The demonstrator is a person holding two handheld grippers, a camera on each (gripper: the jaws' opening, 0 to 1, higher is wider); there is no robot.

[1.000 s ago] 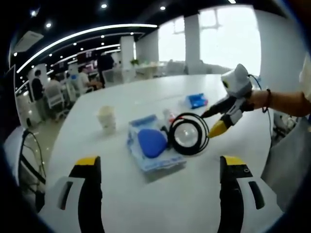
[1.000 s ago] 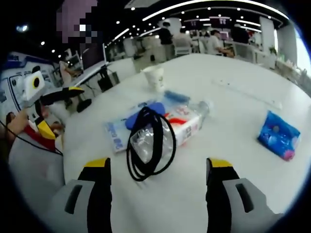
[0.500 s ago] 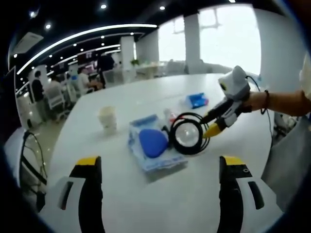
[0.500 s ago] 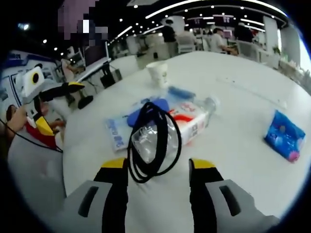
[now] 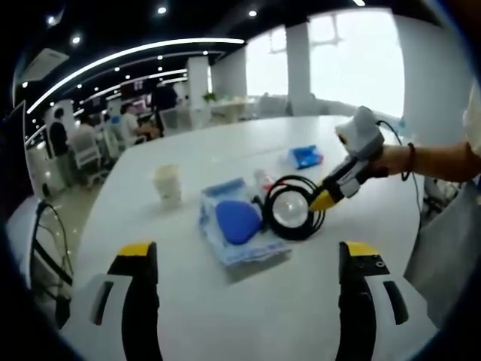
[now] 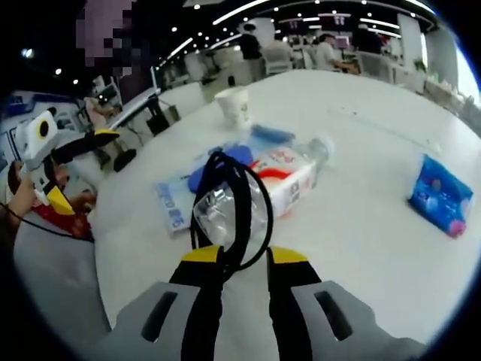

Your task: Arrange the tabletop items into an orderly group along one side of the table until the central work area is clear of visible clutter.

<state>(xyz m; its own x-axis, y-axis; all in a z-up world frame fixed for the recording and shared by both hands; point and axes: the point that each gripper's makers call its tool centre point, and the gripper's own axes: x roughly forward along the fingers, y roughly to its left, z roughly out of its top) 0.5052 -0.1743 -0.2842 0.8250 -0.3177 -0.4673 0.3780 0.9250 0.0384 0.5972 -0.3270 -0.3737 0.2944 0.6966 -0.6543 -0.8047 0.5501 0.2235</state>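
Right gripper view has the right gripper [image 6: 244,259] with its yellow-tipped fingers [image 6: 201,259] drawn close on the near bend of the black cable loop [image 6: 233,207]; the loop passes between them, though actual contact is hard to confirm. Just beyond the fingertips lies a clear plastic bottle [image 6: 274,184], partly hidden behind the loop. Past it sit a blue pouch [image 6: 218,162] on a flat packet and a paper cup [image 6: 234,107]; a blue packet [image 6: 440,203] lies well off to the fingers' right. Left gripper view shows the left gripper [image 5: 244,259] wide open over bare white table [image 5: 248,316], everything well ahead.
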